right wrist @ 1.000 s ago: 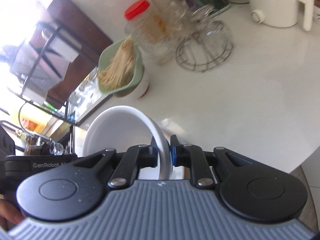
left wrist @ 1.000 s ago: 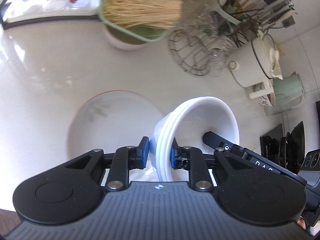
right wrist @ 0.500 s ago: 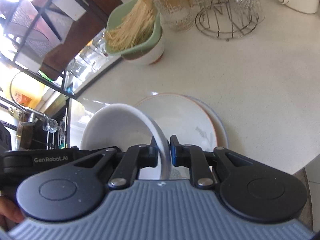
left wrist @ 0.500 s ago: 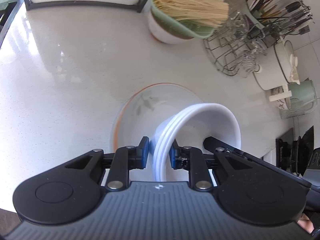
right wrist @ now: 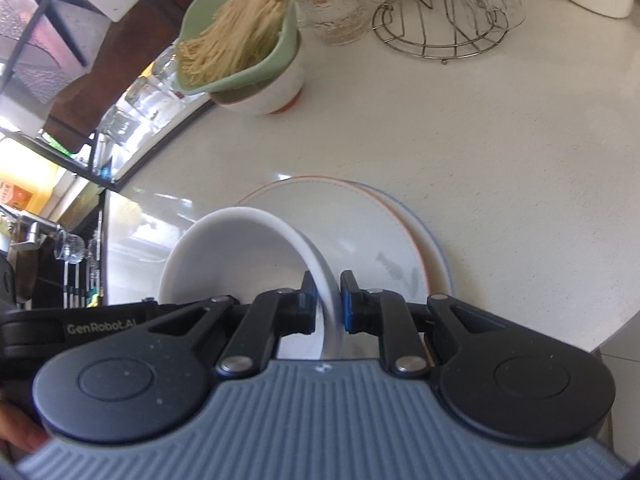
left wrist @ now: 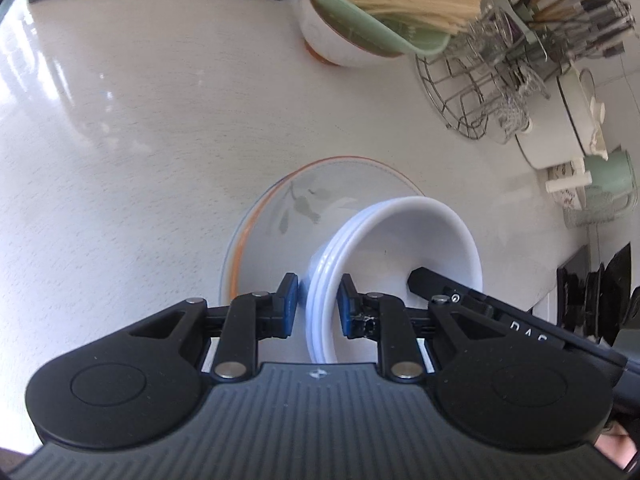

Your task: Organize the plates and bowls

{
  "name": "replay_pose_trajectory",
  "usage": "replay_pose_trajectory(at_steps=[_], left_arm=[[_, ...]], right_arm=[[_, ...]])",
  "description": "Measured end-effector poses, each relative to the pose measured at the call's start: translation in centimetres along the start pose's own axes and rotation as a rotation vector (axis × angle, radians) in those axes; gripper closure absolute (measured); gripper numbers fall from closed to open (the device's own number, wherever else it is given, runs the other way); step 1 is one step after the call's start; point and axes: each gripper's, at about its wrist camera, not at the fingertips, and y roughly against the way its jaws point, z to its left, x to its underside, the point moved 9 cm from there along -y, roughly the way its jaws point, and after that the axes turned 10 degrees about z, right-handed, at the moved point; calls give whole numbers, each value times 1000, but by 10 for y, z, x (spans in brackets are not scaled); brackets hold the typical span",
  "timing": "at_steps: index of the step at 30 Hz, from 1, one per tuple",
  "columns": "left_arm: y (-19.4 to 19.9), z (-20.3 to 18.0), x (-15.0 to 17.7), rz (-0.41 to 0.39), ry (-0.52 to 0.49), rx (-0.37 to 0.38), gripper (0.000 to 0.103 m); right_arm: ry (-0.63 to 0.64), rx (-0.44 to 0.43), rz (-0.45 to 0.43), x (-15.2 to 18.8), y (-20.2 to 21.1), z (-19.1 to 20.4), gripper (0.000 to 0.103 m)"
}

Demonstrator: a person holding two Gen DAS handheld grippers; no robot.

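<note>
— Starting at the left: what is the surface like?

— Pale, faintly speckled stone, the countertop (left wrist: 120, 128) is glossy with window glare. A dark metal frame runs along its far edge, and the counter's rounded corner shows at the right in the right wrist view.

— And on it?

— Two shallow round plates (right wrist: 380, 236) lie stacked and slightly offset, glazed white, the upper rimmed orange with a grey leaf motif, the lower rimmed blue. Further back is one white bowl (left wrist: 332, 40) with an orange foot, carrying a pale green dish (left wrist: 360, 12) of dry noodles. To the right stands one round wire rack (left wrist: 472, 92) holding upturned glasses, then a white pot (left wrist: 556, 132) and a green mug (left wrist: 612, 176).

— The grippers?

— The left gripper (left wrist: 318, 304) is clamped on the rim of a stack of white bowls (left wrist: 400, 248); three smooth nested rims can be counted, tilted over the plates. The right gripper (right wrist: 328, 304) is pinched nearly closed on the opposite rim. Whether the stack touches the plates cannot be told.
</note>
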Motion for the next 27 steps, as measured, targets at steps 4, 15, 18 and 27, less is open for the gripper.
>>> replay_pose_trajectory(at_steps=[4, 15, 18, 27], left_arm=[[-8, -5, -2, 4, -29, -17, 80], [16, -19, 3, -79, -26, -54, 51], [30, -24, 10, -118, -25, -68, 51], [78, -52, 37, -265, -10, -114, 51]], right_arm=[[3, 16, -2, -4, -3, -5, 87], [96, -3, 3, -6, 6, -4, 66], [125, -20, -35, -8, 19, -3, 63], [241, -84, -148, -8, 80, -2, 63]])
